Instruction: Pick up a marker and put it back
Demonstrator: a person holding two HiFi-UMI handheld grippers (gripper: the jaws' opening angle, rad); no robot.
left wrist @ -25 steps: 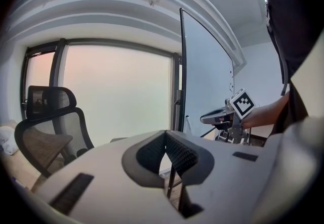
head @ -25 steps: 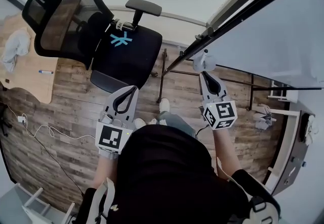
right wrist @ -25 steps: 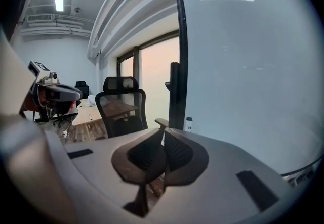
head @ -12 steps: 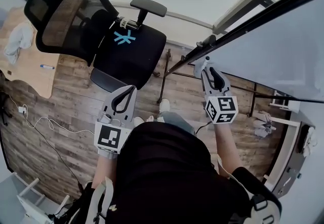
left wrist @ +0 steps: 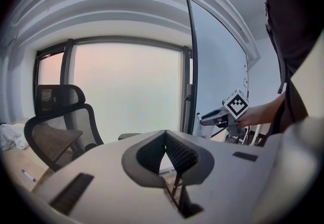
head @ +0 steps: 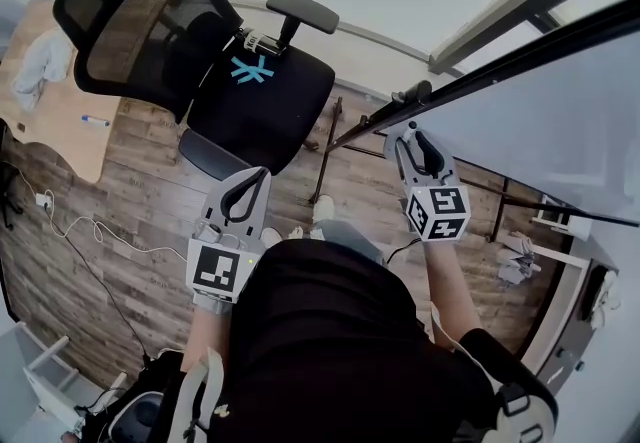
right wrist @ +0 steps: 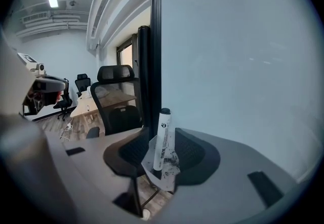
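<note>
- The marker (right wrist: 163,139) stands nearly upright, cap end up, in a small ink-stained white holder (right wrist: 171,171). The holder sits at the foot of the whiteboard (right wrist: 243,66), right beside the board's dark frame post (right wrist: 152,56).
- The right gripper (head: 404,136) is pushed up to that holder. Its fingers (right wrist: 196,149) have just been opening and now stand wide, one on each side of the holder. The marker's barrel stands between them and neither pad presses on it, so it has hold of nothing.
- The left gripper (head: 265,173) hangs well away from the holder, over the floor. Its fingers are closed tip to tip with nothing between them, and it seems to have no part in this step.
- The step in hand looks like the moment at the holder itself. It could be the last alignment before closing on the marker, or the letting-go after seating it; these views do not settle which.
- If it is the pick:
  - The pads should meet the barrel above the holder's rim, so they clamp the marker alone and not the thin plastic wall.
  - The barrel should sit at the middle of the pads before they close.
  - The lift should then run along the marker's own slight lean, so it slides out without tipping the holder.
- If it is the release:
  - The fingers should be kept wide.
  - The gripper should draw straight back from the holder, with no sideways sweep that could catch the cap.
- The main risk is nudging the holder or the frame post with a finger, because clearance beside the holder looks tight.
</note>
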